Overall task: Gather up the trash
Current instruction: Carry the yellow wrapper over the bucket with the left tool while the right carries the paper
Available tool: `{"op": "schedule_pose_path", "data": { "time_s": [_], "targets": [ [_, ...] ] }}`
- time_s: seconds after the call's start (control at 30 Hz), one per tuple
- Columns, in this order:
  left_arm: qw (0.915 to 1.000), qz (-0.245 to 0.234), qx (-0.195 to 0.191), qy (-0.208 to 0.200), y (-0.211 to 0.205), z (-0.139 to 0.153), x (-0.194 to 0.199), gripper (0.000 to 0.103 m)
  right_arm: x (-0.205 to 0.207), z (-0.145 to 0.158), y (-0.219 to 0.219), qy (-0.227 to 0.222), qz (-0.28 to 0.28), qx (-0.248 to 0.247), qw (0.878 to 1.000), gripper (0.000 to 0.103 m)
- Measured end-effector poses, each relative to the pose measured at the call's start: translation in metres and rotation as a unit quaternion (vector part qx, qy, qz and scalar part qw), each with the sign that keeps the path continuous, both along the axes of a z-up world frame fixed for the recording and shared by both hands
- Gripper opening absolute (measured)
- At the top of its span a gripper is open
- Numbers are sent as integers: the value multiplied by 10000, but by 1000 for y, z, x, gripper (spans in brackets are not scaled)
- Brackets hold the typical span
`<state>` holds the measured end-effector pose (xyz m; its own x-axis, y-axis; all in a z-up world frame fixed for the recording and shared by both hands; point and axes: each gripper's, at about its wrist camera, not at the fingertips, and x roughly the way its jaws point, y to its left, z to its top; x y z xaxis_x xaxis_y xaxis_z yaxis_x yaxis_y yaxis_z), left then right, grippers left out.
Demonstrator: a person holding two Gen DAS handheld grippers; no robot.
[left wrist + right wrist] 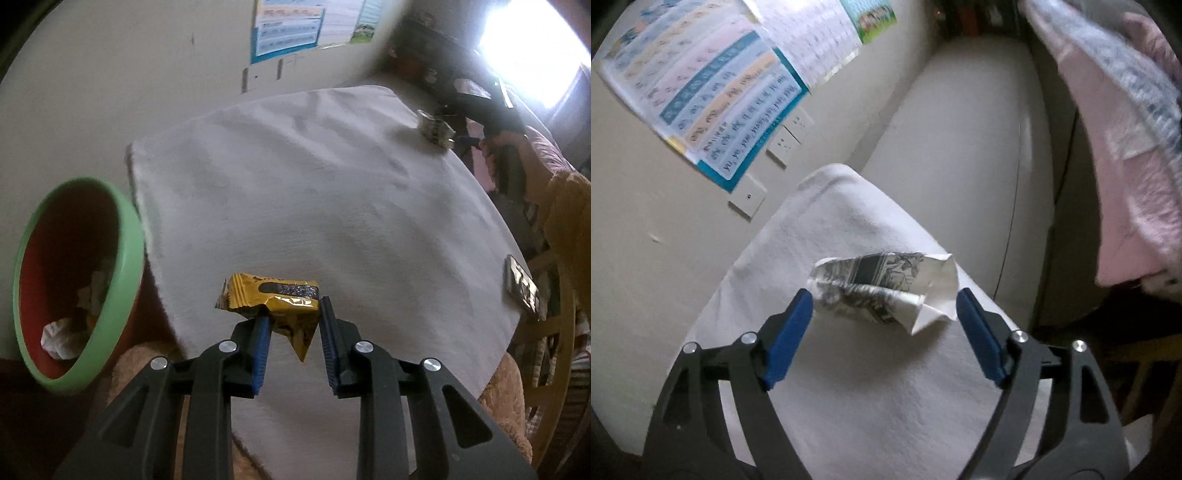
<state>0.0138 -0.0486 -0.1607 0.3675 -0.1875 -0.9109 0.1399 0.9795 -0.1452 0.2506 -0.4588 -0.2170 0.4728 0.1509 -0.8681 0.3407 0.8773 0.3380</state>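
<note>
White-clothed desk [295, 192], trash pickup under way.
Left tool [293, 314] clamps a yellow wrapper [273, 299] right of the green-rimmed bin [125, 266]; right tool [884, 306] gapes around crumpled printed paper [882, 284] at the desk's far end.

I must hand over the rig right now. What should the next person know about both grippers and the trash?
Left gripper: shut on the yellow wrapper, held above the white table, near the green-rimmed bin to its left.
Right gripper: open, jaws on either side of the crumpled printed paper, which lies near the table's far corner; pads not pressing yet.
Done: some crumpled trash is already in the bin.
Left: drop the wrapper in the bin, then grip the paper and bin it too.
</note>
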Motion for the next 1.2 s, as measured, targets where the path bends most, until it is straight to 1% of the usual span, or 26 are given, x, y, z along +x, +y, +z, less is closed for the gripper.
{"op": "schedule_pose_path", "data": {
  "time_s": [0.1,0.17,0.23,0.27,0.33,0.4,0.5,0.57,0.67,0.87,0.97,1.03,1.2],
  "targets": [
    [10000,40,22,72,1,-6,1,24,6,-11,-1,161,-48,81,9998,78],
    [9999,28,35,109,2,-8,0,24,6,-17,1,218,-50,261,9994,78],
    [9999,-5,55,119,-2,-10,0,24,6,-18,4,224,-51,381,9990,72],
    [9999,-26,62,119,-3,-10,-1,24,5,-17,8,188,2,460,9988,64],
    [9999,-55,72,110,-6,-9,0,24,2,-12,15,182,54,426,9989,60],
    [9999,-69,63,64,-7,-7,1,24,-3,-7,28,116,197,445,9987,52],
    [9999,-98,63,-55,-7,-2,-1,24,-21,3,41,-30,223,677,9974,49],
    [9998,-109,87,-132,-9,1,-2,24,-42,13,55,-143,365,568,9976,47],
    [9996,-94,74,-273,-9,8,-4,24,-79,32,81,-470,680,213,9964,46],
    [9973,-47,93,-727,-4,29,-10,24,-174,66,139,-892,1295,-436,9866,45],
    [9953,-46,62,-962,-2,41,-14,24,-215,77,164,-999,1477,-702,9815,45],
    [9937,-50,40,-1118,1,49,-18,24,-239,82,178,-1019,1551,-784,9795,45],
    [9897,-16,2,-1428,13,65,-29,24,-271,82,203,-881,1569,-671,9814,44]
  ]
}}
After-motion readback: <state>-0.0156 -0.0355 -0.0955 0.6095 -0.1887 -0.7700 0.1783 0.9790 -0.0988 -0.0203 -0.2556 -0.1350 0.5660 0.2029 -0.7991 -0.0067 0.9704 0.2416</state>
